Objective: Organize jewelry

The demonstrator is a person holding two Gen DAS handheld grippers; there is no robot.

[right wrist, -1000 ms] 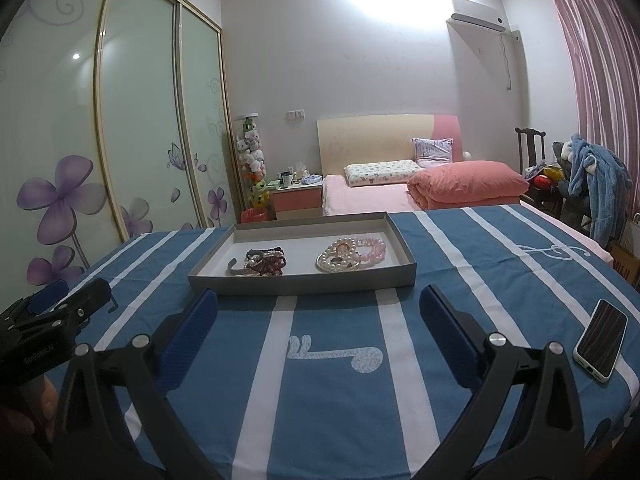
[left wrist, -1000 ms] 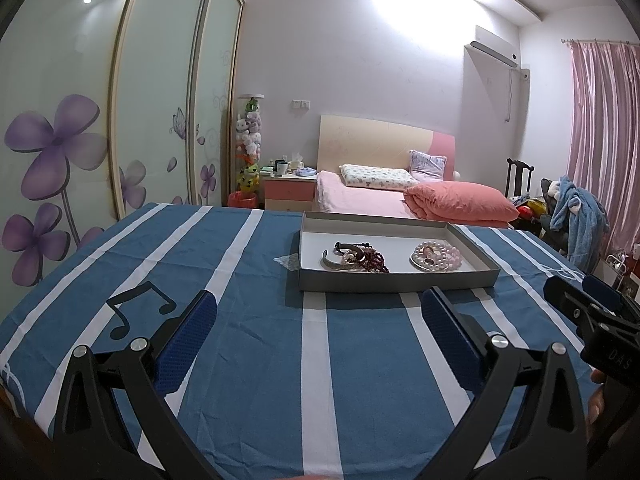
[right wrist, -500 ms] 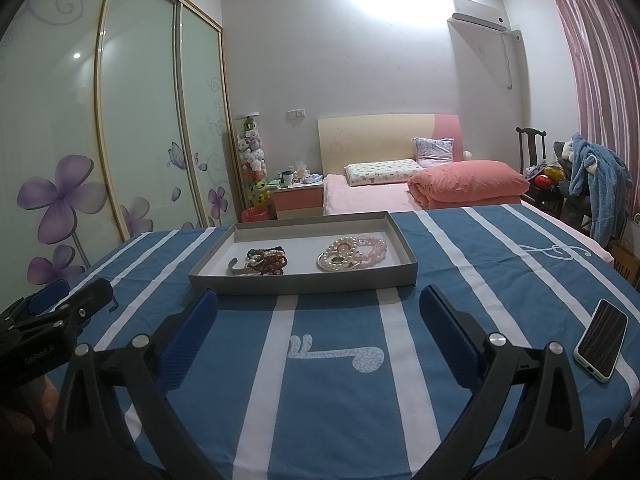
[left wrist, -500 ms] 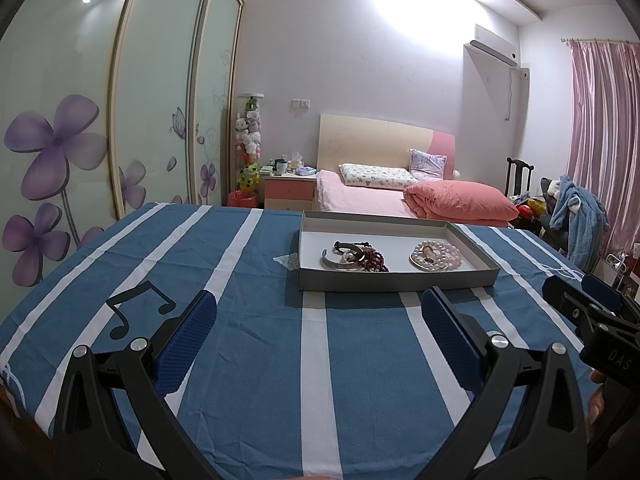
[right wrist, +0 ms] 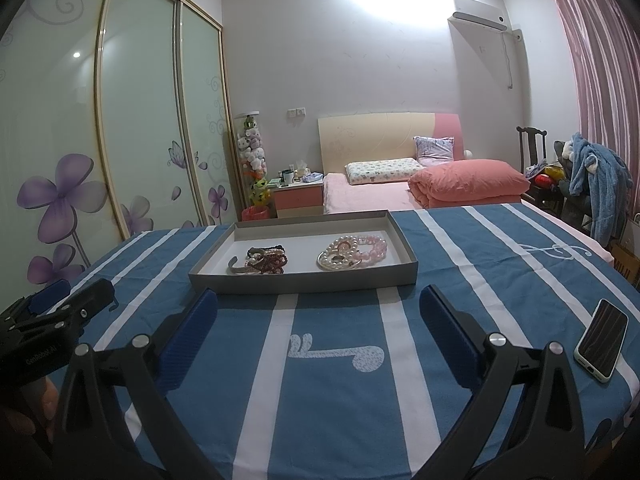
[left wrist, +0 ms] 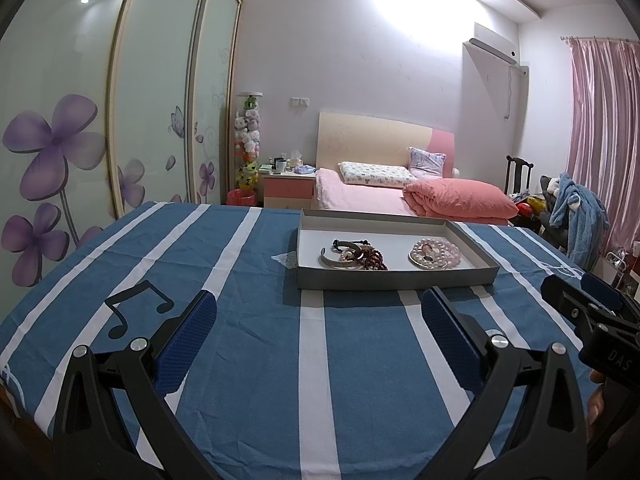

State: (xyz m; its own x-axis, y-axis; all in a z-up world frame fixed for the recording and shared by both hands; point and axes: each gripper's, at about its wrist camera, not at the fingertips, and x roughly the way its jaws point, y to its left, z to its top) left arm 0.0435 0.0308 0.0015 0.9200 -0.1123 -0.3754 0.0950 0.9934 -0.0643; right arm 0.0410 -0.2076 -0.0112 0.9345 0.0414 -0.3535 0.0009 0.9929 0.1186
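Left gripper: jaws spread wide, nothing between pads, hovering level. Right gripper: same, jaws wide apart, empty. Both side by side, pointing forward.

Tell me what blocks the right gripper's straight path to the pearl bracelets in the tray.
Only the tray's low near wall stands between the right gripper and the pearl bracelets; the tablecloth between is bare. The jaws would have to clear that wall.

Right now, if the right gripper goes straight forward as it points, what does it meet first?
Probably the near wall of the grey tray. The open right gripper points at it, only tablecloth lying between. Its height above the cloth is unclear.
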